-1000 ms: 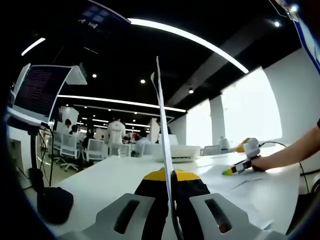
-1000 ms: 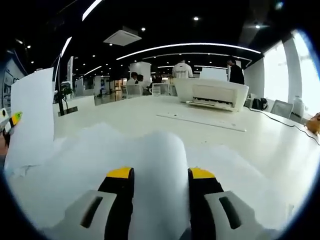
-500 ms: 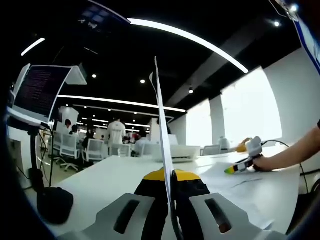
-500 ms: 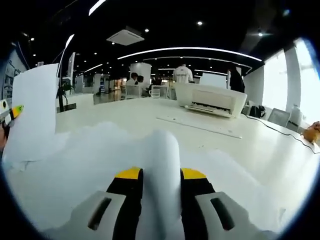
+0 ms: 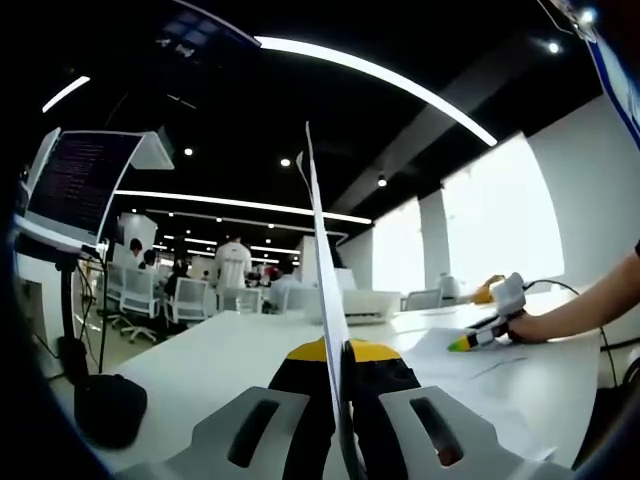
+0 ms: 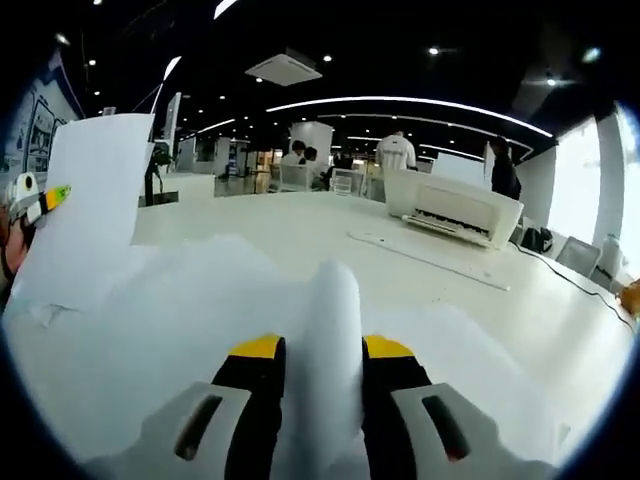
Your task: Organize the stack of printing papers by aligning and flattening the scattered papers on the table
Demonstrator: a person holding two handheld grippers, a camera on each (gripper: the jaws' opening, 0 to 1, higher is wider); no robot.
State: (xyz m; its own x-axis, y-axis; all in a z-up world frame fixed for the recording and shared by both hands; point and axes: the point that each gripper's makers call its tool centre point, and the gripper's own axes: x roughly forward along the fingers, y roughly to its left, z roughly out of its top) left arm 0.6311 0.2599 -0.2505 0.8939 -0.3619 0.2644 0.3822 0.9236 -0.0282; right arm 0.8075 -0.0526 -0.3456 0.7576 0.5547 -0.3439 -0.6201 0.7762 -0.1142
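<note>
In the left gripper view, the left gripper (image 5: 340, 385) pinches a single sheet (image 5: 322, 280) edge-on between its jaws; the sheet stands upright, rising straight above the gripper. To the right of that sheet, the right gripper (image 5: 488, 325) rests low on more papers (image 5: 470, 375) lying flat on the white table (image 5: 220, 350), with a printer (image 5: 352, 303) behind.

In the right gripper view, the right gripper (image 6: 322, 375) is pressed onto a raised fold of the loose papers (image 6: 200, 330), which spread across the table around it. The upright sheet (image 6: 95, 215) stands left of that fold, the left gripper (image 6: 35, 195) at its edge, the printer (image 6: 460, 205) beyond. Judged from this, the held sheet's long axis is vertical and must come down rightward onto the pile
</note>
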